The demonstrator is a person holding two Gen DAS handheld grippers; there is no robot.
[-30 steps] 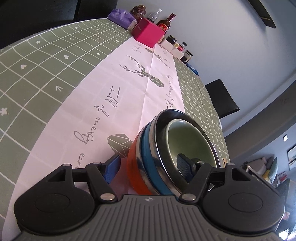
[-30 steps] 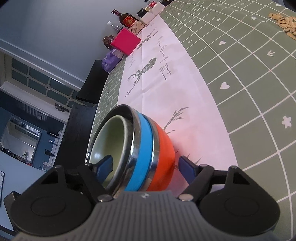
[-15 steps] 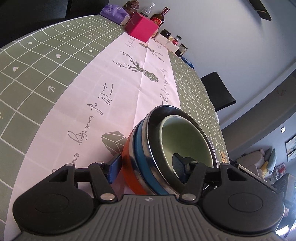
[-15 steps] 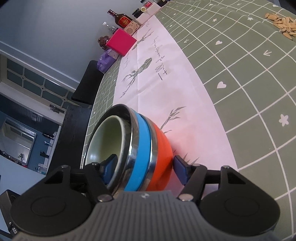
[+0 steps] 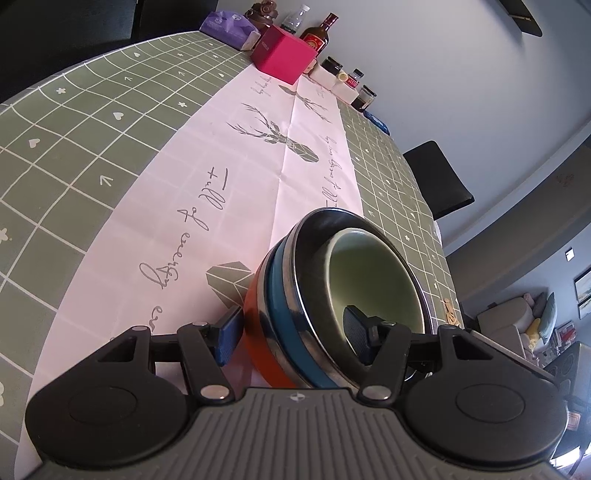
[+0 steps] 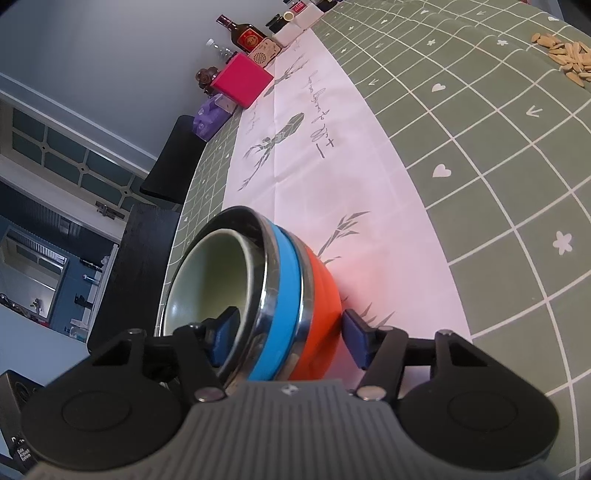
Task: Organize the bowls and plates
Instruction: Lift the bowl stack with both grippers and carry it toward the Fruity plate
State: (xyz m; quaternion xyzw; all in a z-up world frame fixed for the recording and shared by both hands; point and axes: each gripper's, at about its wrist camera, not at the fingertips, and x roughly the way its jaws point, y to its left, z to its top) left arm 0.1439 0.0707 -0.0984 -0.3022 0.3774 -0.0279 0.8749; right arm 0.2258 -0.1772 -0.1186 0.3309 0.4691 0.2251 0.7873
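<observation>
Four bowls nested into one bowl stack: orange bowl at the bottom, then blue bowl, then steel bowl, with a pale green bowl tucked inside. Parked on the pink runner down the middle of the surface, right up close to both cameras.

Left gripper: clamped across the near wall of the stack. One blue pad pressed against the outside of the orange bowl, the other down inside the green one. Looks like a proper grip, no gap visible on the outer side.

Right gripper: same straddle from the opposite side, jaws closing at this moment with the stack's wall between them. Inner pad sitting in the green bowl, outer pad just beside the orange wall with a sliver of runner showing between, so not squeezing yet.

Further back along the runner: pink box, purple tissue pack beside it, a dark bottle and a few small jars near the wall. Little pile of seeds off on the green grid cloth, well apart from the bowls. Black chair at the far edge of the surface.
</observation>
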